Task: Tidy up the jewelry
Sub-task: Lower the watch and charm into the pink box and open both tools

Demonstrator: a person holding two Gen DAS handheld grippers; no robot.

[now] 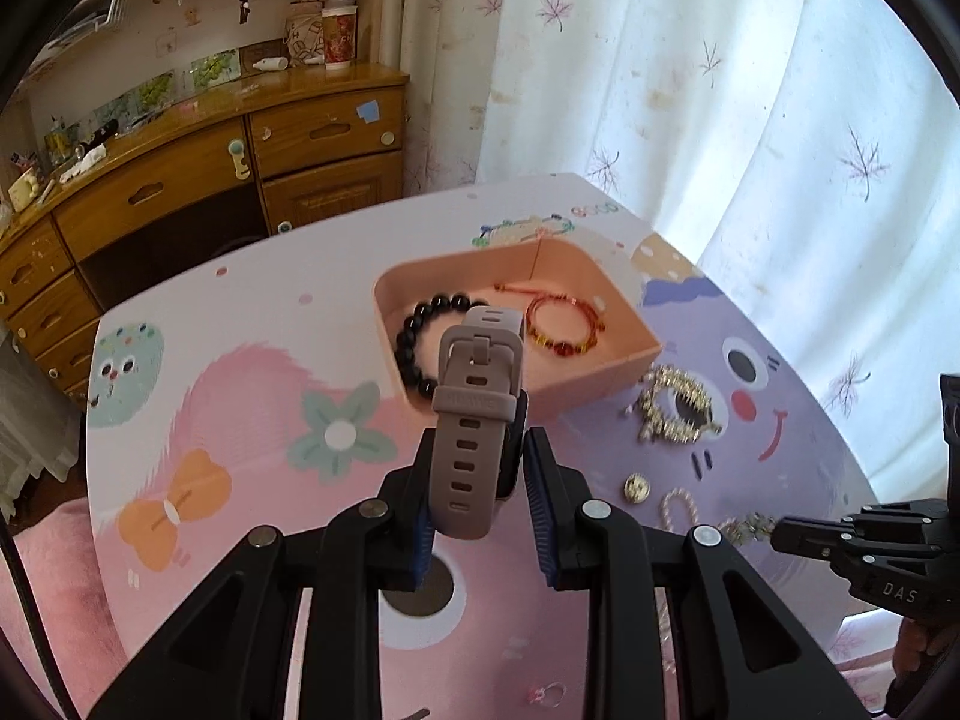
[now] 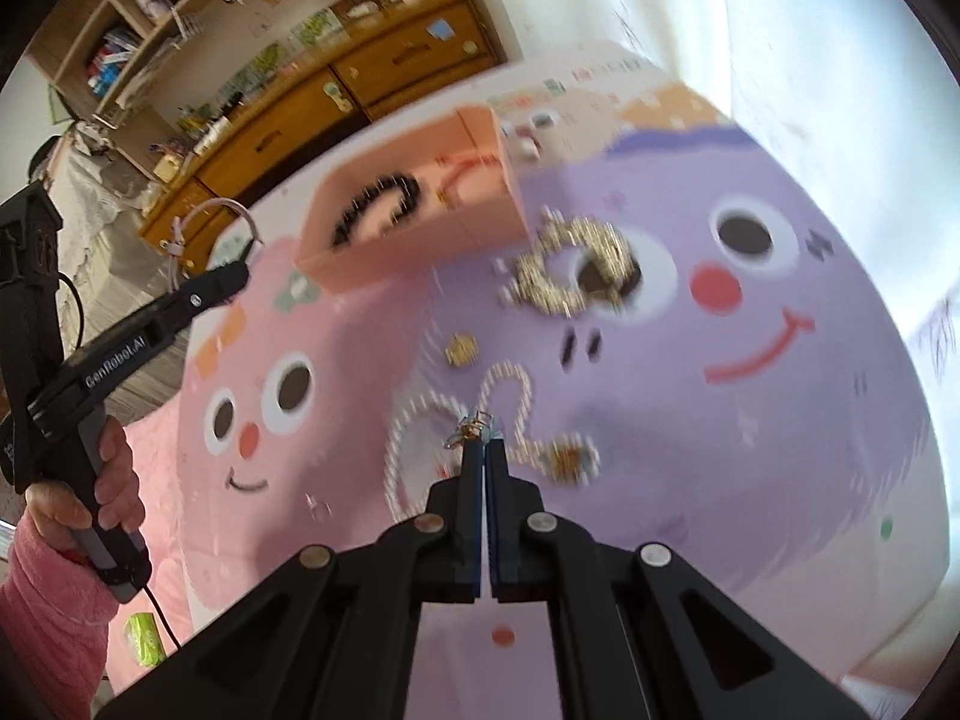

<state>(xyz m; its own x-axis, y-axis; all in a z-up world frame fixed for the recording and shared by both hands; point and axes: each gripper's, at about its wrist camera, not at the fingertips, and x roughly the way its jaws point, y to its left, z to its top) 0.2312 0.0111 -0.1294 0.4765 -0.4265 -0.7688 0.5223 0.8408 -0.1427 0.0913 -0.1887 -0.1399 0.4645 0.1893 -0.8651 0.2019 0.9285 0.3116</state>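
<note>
Daylight pouring through my curtain from 2 o'clock, blown out white there, left wrist view crisp, soft shadows under the pink box, right wrist view smeared by motion blur, both bowed with dark vignette corners

A mauve watch with a buckled, holed strap stands upright, lifted clear of the surface. The pink tray holds a black bead bracelet and a red cord bracelet, lying flat side by side. Just beside the tray lies a gold rhinestone hair clip. Nearer, a small gold charm, a looping pearl necklace, and a tiny ring-like trinket, raised.
</note>
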